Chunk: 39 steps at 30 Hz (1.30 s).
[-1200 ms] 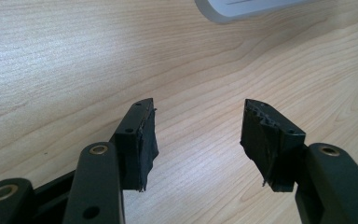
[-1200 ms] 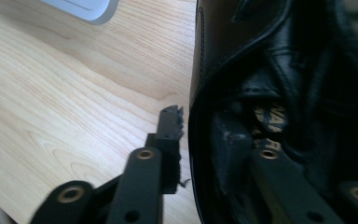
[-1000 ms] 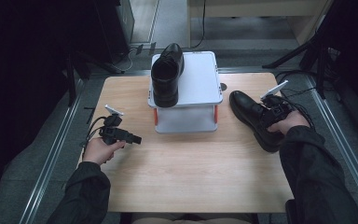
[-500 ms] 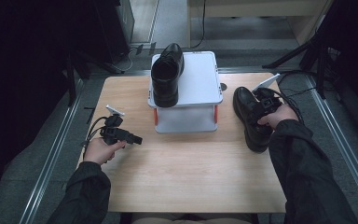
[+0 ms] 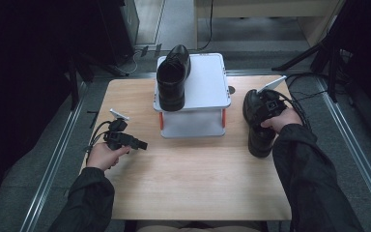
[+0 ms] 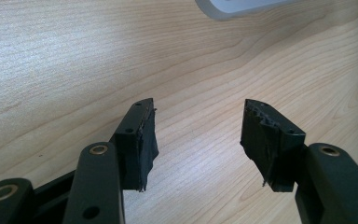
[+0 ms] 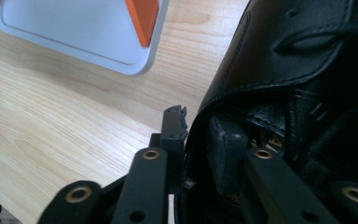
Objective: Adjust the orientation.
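Wooden table [image 5: 193,183] under us | our right gripper [image 7: 198,135] at 3 o'clock, jaws just easing apart astride shoe collar [image 7: 223,100] | our left gripper [image 6: 198,140] at 9, spread, empty

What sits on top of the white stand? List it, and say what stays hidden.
One black shoe lies on the white stand, along its left side, opening up, toe pointing away. The top's right part is bare. The shoe's dark inside cannot be made out.

high view above the table [image 5: 193,188] looking down, 2 tool views close, low over its wood
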Tool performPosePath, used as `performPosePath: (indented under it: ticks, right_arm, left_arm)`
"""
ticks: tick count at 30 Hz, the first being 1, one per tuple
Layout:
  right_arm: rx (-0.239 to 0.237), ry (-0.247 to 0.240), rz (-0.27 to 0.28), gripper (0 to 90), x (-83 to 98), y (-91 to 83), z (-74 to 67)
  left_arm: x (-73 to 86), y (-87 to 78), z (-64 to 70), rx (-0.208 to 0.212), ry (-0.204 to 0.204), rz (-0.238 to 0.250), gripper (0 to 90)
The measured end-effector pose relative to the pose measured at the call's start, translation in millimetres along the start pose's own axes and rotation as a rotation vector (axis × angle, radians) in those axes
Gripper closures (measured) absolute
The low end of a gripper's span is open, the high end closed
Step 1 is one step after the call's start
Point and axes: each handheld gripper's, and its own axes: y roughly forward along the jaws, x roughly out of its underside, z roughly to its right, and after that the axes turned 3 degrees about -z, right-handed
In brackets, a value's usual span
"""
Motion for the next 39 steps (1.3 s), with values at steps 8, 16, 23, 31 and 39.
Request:
performPosePath:
  ticks: [8,16,23,31,39]
  right_arm:
    - [-0.013,-0.025,0.029,72.5,2.2,-29.1,-2.0]
    - [-0.003,0.001,0.049,71.0,16.3,-53.3,17.2]
    - [0.015,0.043,0.047,68.3,28.8,-52.8,42.6]
    - [0.017,0.088,0.03,64.2,32.1,-22.5,60.8]
    - [0.041,0.125,0.034,65.0,25.8,2.0,71.2]
  left_arm:
    - [0.4,0.8,0.8,0.0,0.002,-0.005,44.6]
    - [0.4,2.7,3.2,-0.003,0.004,-0.013,44.5]
    - [-0.4,4.0,2.6,-0.007,0.006,-0.017,44.5]
    - [-0.7,5.3,3.3,-0.011,0.014,-0.026,44.5]
    - [-0.7,6.7,3.6,-0.013,0.011,-0.031,44.5]
